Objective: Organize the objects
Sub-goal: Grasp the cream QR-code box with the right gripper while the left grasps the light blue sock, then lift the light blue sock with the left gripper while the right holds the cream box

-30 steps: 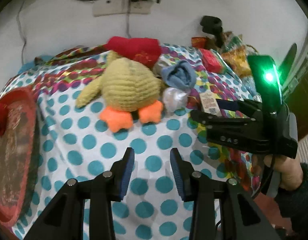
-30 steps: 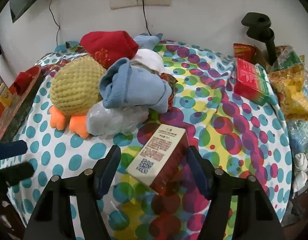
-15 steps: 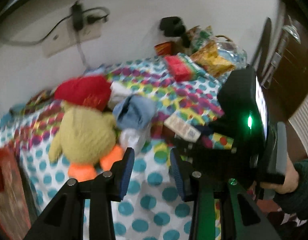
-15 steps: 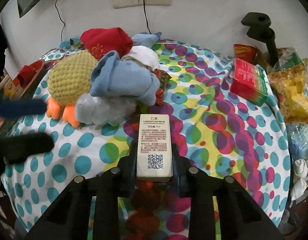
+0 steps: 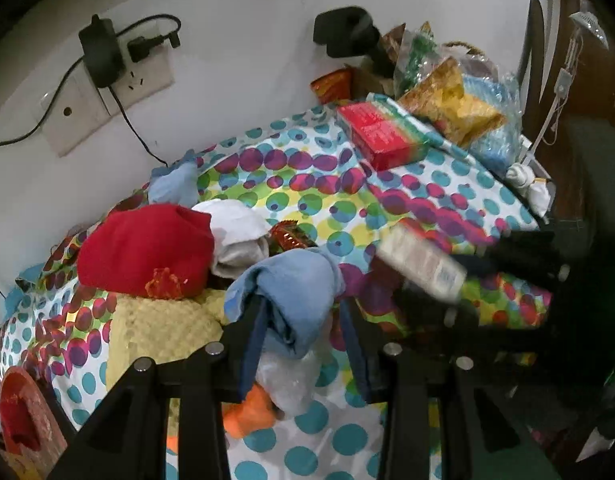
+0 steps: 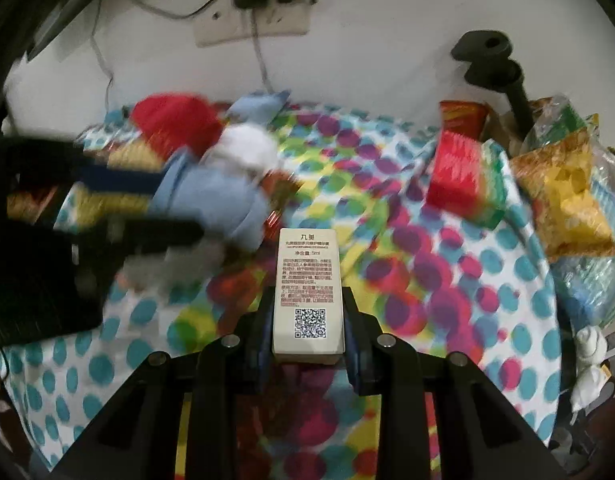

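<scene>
- R gripper: jaws pinching small cream box by its long sides; box lifted off dotted cloth, QR code + printed text face up
- L gripper: jaws part spread, straddling blue sock bundle; pads not visibly pressing it, so no grip yet
- Progress, judged: early; one item in hand, none seen put away
- Left to sort: pile w/ red cloth, white sock, yellow knit toy, clear plastic wrap
- Red carton + snack bags at far edge nr wall, apart from pile
- Box: rigid, flat-sided, undented; slim, grip looks secure
</scene>
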A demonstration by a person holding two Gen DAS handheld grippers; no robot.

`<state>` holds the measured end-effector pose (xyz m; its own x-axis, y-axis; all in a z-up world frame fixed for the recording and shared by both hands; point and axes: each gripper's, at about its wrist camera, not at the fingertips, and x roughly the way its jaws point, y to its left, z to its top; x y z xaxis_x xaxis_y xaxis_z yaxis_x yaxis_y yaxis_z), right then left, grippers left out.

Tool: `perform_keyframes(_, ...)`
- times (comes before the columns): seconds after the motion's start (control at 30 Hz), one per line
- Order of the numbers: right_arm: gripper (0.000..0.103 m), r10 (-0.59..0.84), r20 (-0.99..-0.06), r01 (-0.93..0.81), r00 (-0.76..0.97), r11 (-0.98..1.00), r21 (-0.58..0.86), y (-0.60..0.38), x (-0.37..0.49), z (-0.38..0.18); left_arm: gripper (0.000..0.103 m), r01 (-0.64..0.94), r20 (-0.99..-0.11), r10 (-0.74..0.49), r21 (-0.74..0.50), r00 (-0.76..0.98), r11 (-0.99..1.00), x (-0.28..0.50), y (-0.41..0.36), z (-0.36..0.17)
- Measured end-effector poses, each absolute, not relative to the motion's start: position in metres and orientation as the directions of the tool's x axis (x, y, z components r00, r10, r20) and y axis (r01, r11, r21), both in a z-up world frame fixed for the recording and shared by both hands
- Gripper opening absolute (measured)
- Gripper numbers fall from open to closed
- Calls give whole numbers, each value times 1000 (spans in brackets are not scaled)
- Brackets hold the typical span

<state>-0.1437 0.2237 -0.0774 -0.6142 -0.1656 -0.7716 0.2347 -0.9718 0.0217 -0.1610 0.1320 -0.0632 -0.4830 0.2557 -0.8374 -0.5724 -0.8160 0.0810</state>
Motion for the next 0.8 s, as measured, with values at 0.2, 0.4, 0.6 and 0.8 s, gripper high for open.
perform_keyframes(0.2, 28, -120, -756, 169, -643, -986, 13, 239, -186, -73, 38, -523, -846, 250, 40, -471, -851, -174, 124, -76)
perform_keyframes(0.4, 28, -96, -745, 133, -660, -991, 10, 237, -204, -81, 37, -489, -833, 276, -8, -479, -872, -182, 119, -77)
perform_keyframes(0.6, 28, -64, -755, 111, -653, -994, -12, 230, -213, -93, 24, -479, -821, 297, -32, -488, -877, -180, 114, -70)
perform_keyframes(0.8, 28, -68, -757, 115, -650, -993, -10, 227, -215, -93, 21, -465, -811, 315, -60, -493, -883, -177, 106, -65)
